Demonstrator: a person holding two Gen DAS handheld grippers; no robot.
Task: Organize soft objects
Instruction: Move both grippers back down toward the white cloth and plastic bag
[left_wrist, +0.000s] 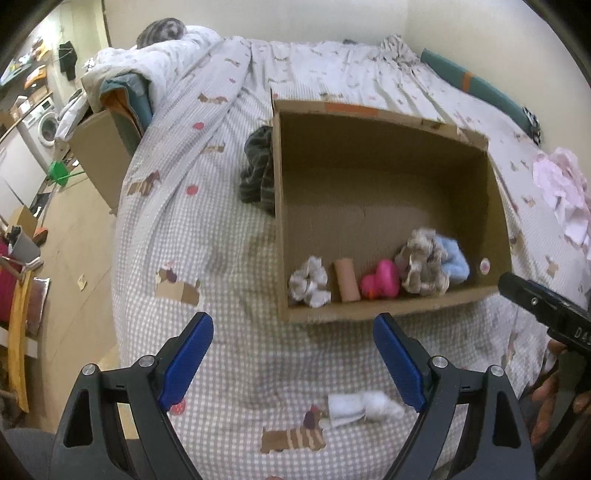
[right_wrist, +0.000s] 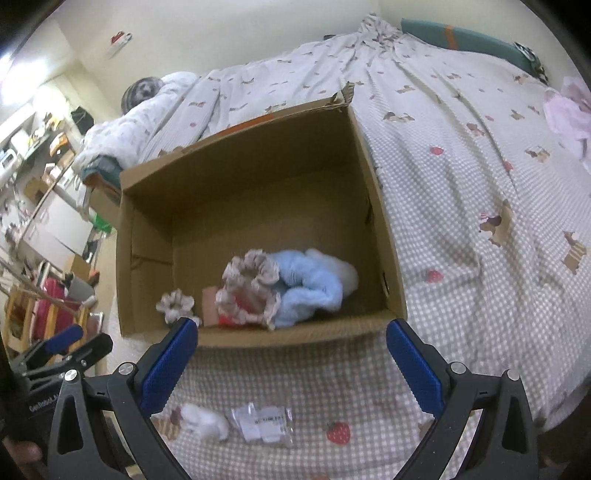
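A bed with a checked cover printed with dogs and strawberries fills both views. On it stands an open cardboard box, its flaps gone or folded, its far half bare. Along the box's near wall lies a row of soft things: a blue cloth bundled in the right corner with something white behind it, a large frilly scrunchie touching the cloth, a pink toy just beside that, a tan roll next, and a small pale scrunchie at the left end. A dark striped garment is crumpled on the bed against the outside of the box's left wall. A pink-white bundle lies well apart to the right. On the cover nearer than the box rest a white sock, rolled, and to its right a clear plastic packet. The left gripper hangs above the sock with its jaws wide apart and nothing between them. The right gripper stands above the packet, jaws likewise spread and empty, the box's near wall just beyond its tips.
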